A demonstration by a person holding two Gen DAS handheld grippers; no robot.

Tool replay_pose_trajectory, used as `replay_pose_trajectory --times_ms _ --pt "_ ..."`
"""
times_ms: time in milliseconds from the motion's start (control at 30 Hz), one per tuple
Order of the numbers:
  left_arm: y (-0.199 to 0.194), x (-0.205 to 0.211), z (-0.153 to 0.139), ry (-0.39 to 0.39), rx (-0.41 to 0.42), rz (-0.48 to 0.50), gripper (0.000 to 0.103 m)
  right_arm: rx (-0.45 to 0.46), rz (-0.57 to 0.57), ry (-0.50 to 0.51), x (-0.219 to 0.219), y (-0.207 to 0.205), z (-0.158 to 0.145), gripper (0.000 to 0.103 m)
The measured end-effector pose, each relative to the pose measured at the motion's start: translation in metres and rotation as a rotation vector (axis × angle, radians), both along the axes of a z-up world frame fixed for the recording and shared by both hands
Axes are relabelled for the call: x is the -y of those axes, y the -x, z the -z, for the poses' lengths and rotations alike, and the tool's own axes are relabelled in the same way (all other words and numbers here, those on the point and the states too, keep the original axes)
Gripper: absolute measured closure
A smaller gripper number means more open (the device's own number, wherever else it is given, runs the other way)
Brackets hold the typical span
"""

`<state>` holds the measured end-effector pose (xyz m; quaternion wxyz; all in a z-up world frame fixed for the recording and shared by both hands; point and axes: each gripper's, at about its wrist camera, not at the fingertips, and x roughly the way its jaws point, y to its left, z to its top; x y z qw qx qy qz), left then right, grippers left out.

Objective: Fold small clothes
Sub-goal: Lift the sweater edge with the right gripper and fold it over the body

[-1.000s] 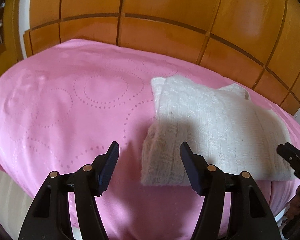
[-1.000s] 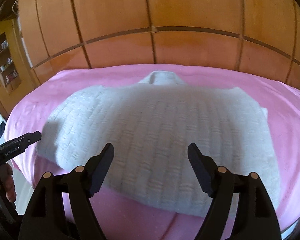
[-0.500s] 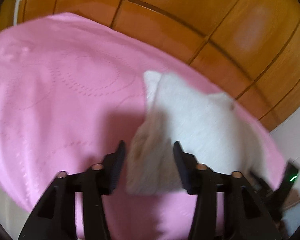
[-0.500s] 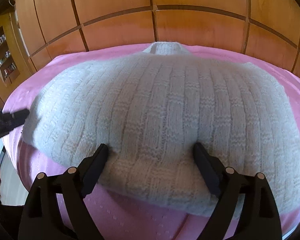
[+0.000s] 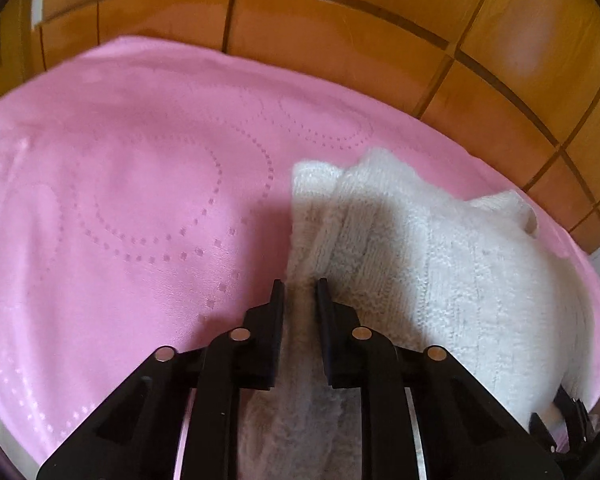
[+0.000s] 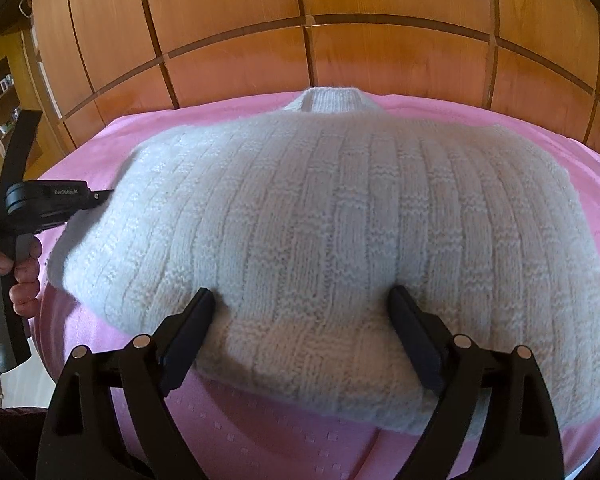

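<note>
A white knitted sweater (image 6: 320, 216) lies on the pink bed cover (image 6: 260, 428), collar at the far side, sleeves folded in. In the left wrist view the sweater (image 5: 440, 264) is on the right, and my left gripper (image 5: 299, 286) is shut on its near left hem corner. My right gripper (image 6: 302, 300) is open, its fingers straddling the near hem, touching the knit. The left gripper's body (image 6: 40, 200) shows at the sweater's left edge in the right wrist view. The right gripper's tips (image 5: 560, 420) show at the lower right of the left wrist view.
The pink cover (image 5: 120, 200) spreads wide to the left of the sweater. A wooden panelled wall (image 6: 300, 20) stands right behind the bed. A wooden shelf unit (image 6: 0, 92) is at the far left. The bed's near edge is just below both grippers.
My left gripper moved in onto the sweater's left hem corner and shut on it. My right gripper moved forward until its open fingers straddled the hem.
</note>
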<state>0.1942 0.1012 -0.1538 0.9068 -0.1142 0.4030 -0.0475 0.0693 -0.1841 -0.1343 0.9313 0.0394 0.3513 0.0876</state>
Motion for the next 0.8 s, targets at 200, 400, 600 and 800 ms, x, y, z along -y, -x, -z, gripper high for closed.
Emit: replay_pose_trajectory --times_ms 200,400,600,800 --pt "0.026 0.021 -0.038 -0.065 0.121 0.023 0.05 -0.041 -0.02 -0.041 0.007 0.0 -0.018 0.014" --pt "0.046 0.055 -0.054 -0.109 0.195 0.124 0.05 0.01 0.059 -0.074 0.042 -0.012 -0.047 0.012" --pt "0.052 0.081 -0.044 -0.151 0.185 0.202 0.05 -0.044 0.201 -0.04 0.096 -0.052 -0.048 0.011" --pt "0.045 0.094 -0.027 -0.184 0.136 0.231 0.05 -0.073 0.209 -0.025 0.117 -0.073 -0.021 0.002"
